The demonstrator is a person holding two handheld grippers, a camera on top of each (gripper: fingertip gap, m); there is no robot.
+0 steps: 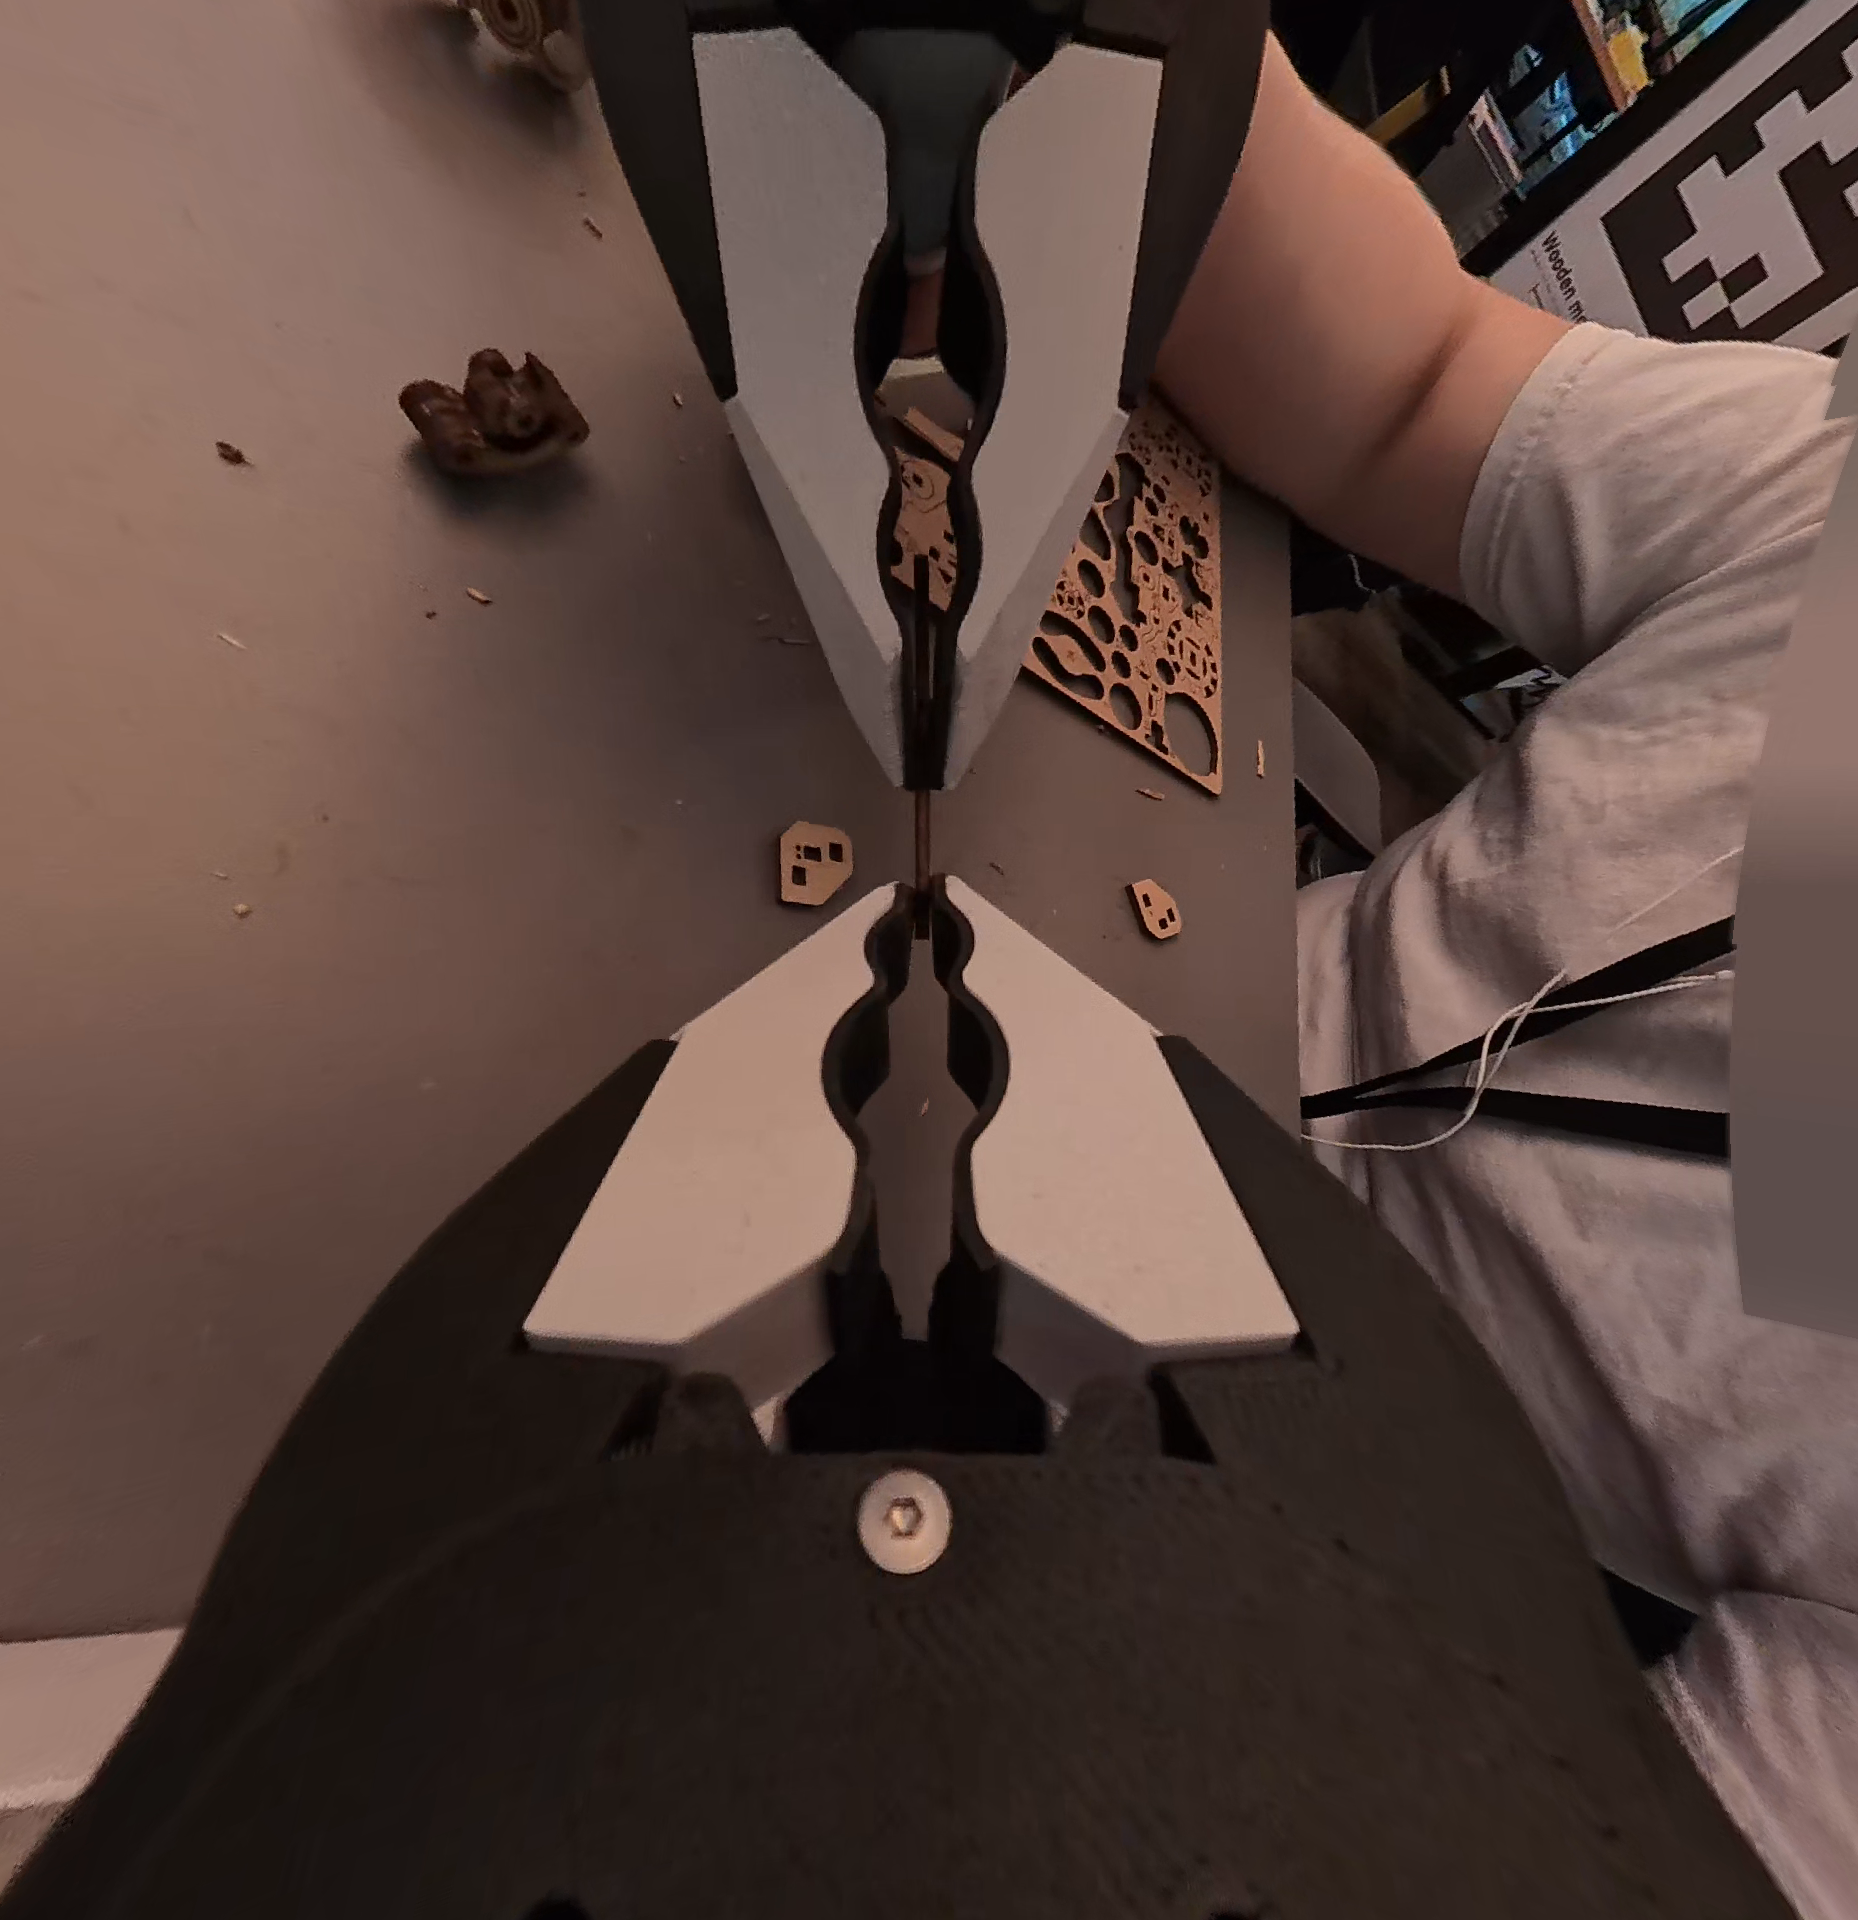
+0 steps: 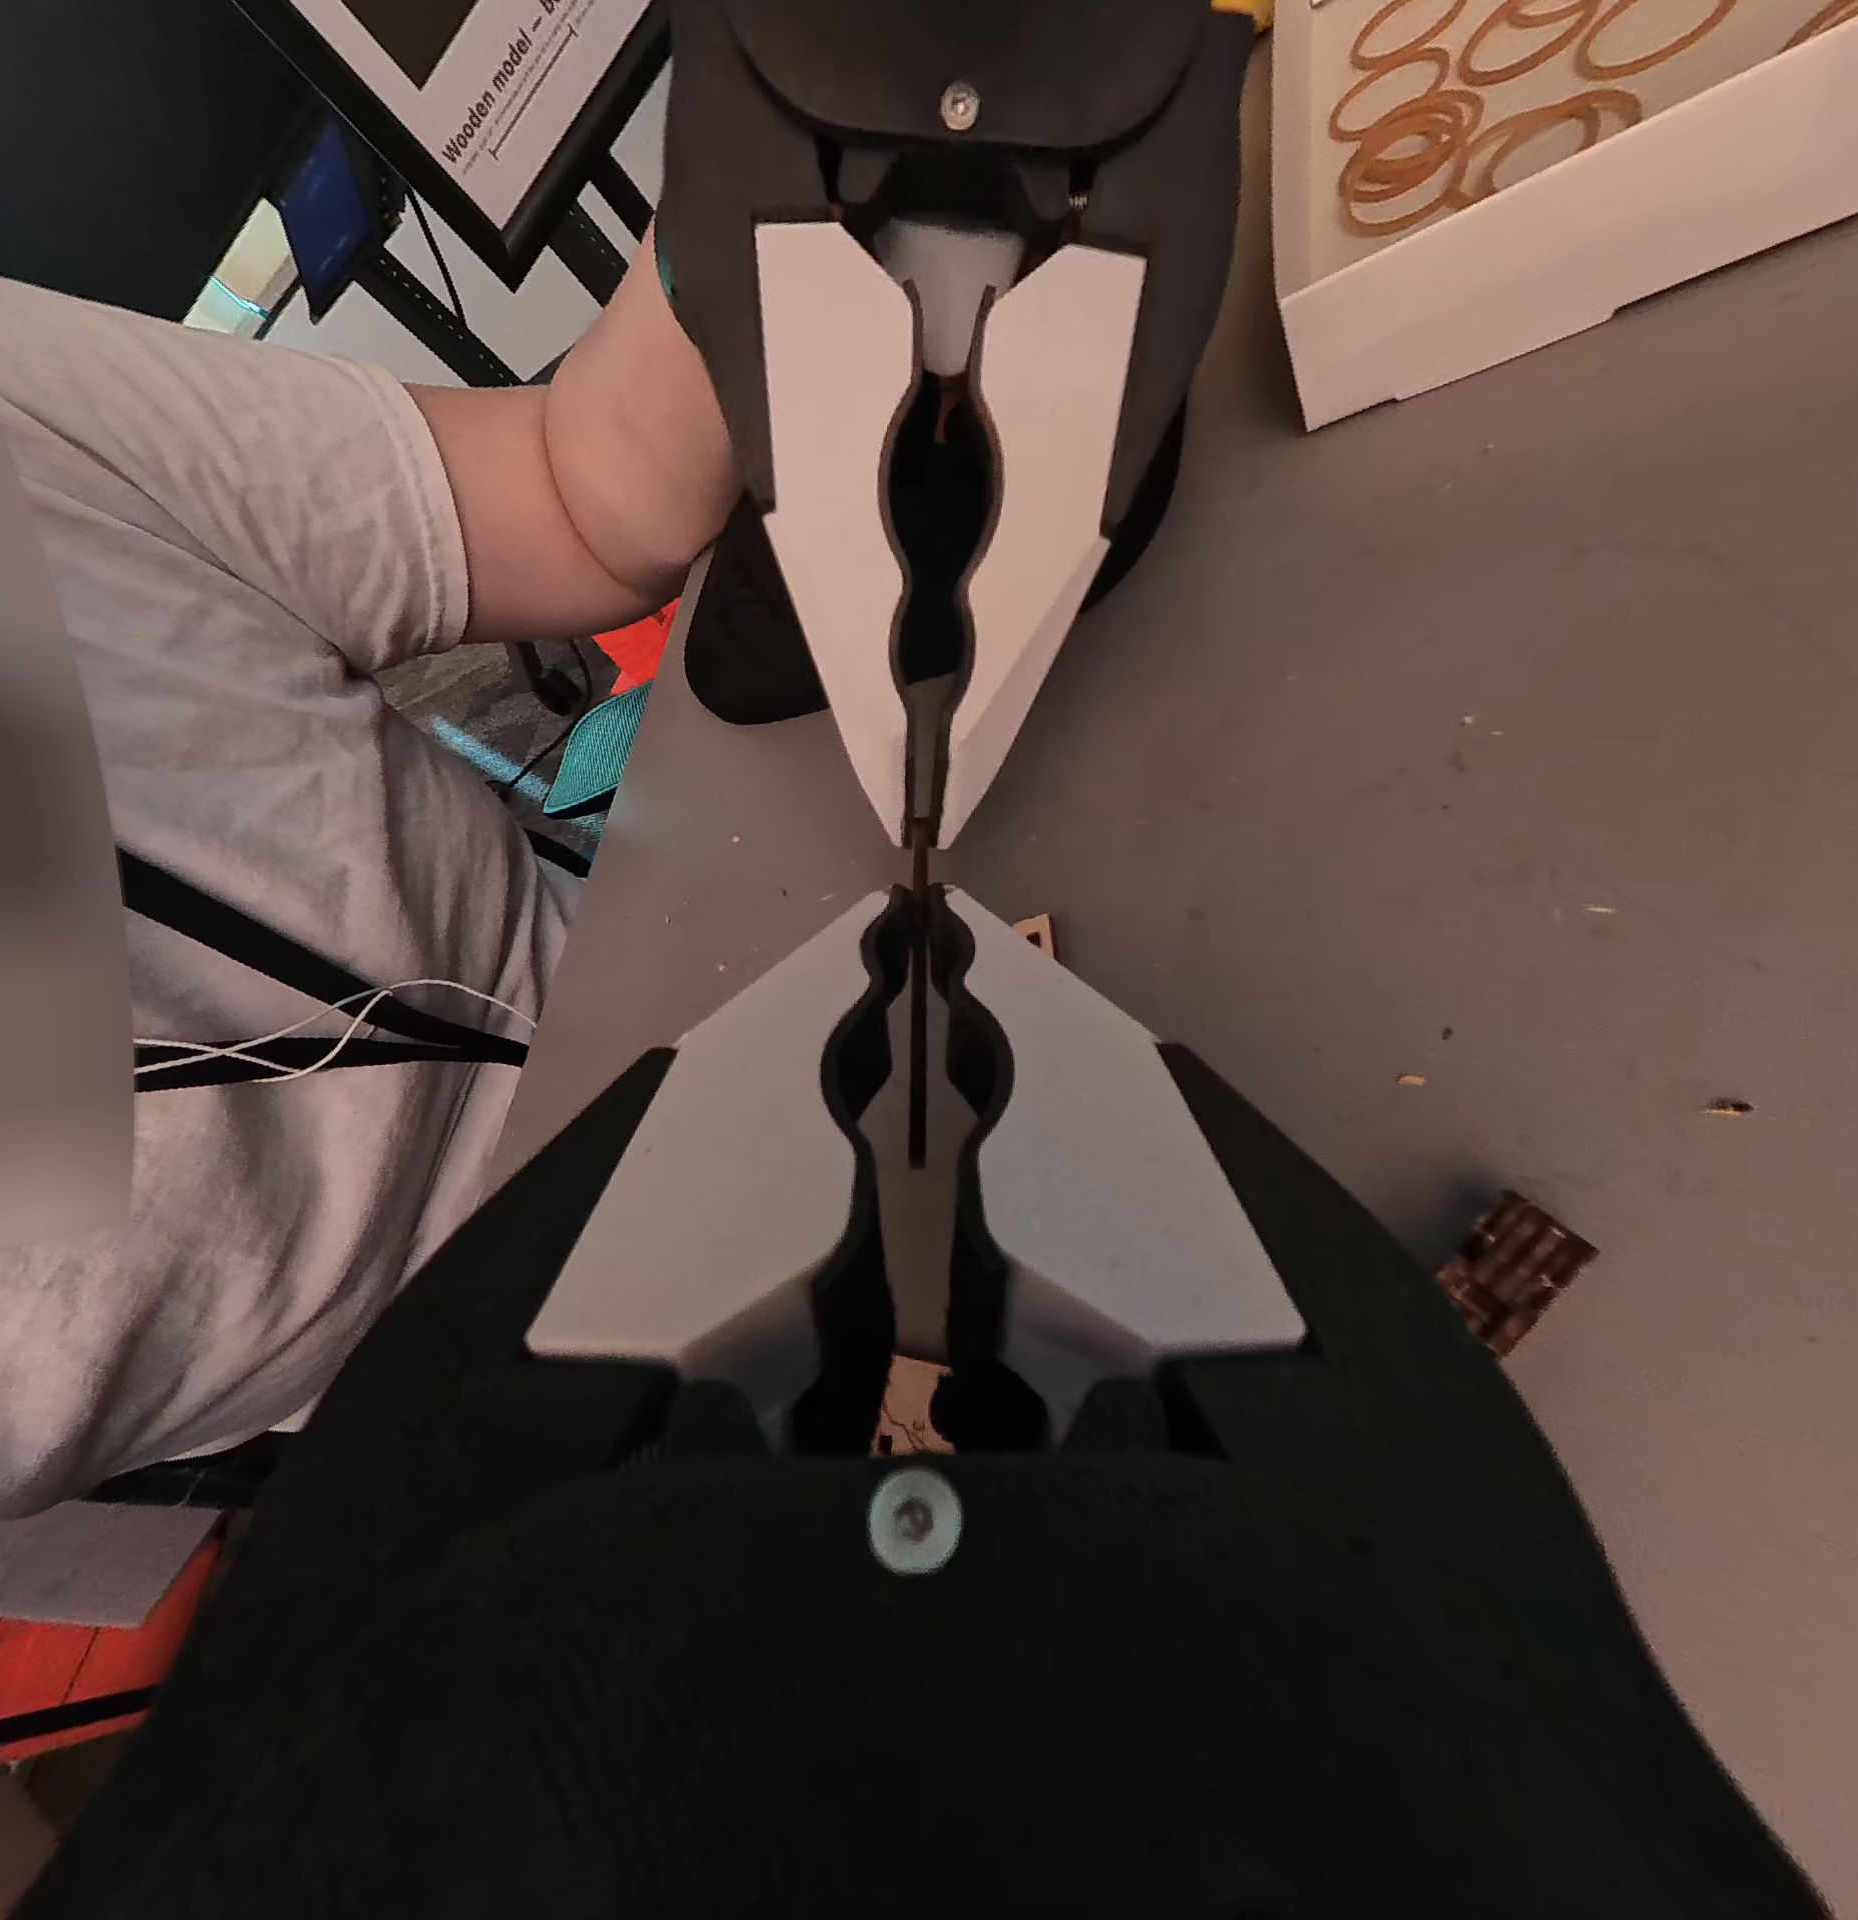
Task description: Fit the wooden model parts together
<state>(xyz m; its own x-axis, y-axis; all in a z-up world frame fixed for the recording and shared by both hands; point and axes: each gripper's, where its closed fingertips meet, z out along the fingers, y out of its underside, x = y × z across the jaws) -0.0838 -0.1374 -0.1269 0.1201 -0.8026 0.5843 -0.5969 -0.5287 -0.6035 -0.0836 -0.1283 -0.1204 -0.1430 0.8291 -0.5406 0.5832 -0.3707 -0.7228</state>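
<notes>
Thin wooden part (image 1: 921, 847) sits edge-on at frame centre in both wrist views, bridging the two grippers tip to tip above the grey table (image 1: 281, 727). Left gripper (image 1: 920, 902) comes in from 6 o'clock in its own view, tips nearly closed, pinching the near end of the part; gap between the fingers wider further back. Right gripper (image 1: 925, 774) comes down from 12 o'clock in that view, also clamped on the part, which runs up between its fingers. In the right wrist view the part (image 2: 917, 1039) extends well back between the right gripper's (image 2: 917, 904) fingers; left gripper (image 2: 920, 831) at 12 grips the far end. Cannot tell if it is one piece or two joined. On the table, left view: small cut wooden piece (image 1: 813, 862) just left of centre, another (image 1: 1156, 907) at 3, laser-cut wooden sheet (image 1: 1143, 613) with many holes at 1–2, dark assembled wooden piece (image 1: 494, 414) at 10. Right view: dark stacked wooden block (image 2: 1517, 1283) at 4, white tray (image 2: 1527, 301) of rubber bands (image 2: 1424, 135) at 1. Person's white-sleeved arm (image 1: 1372, 416) at 2 in the left view.
</notes>
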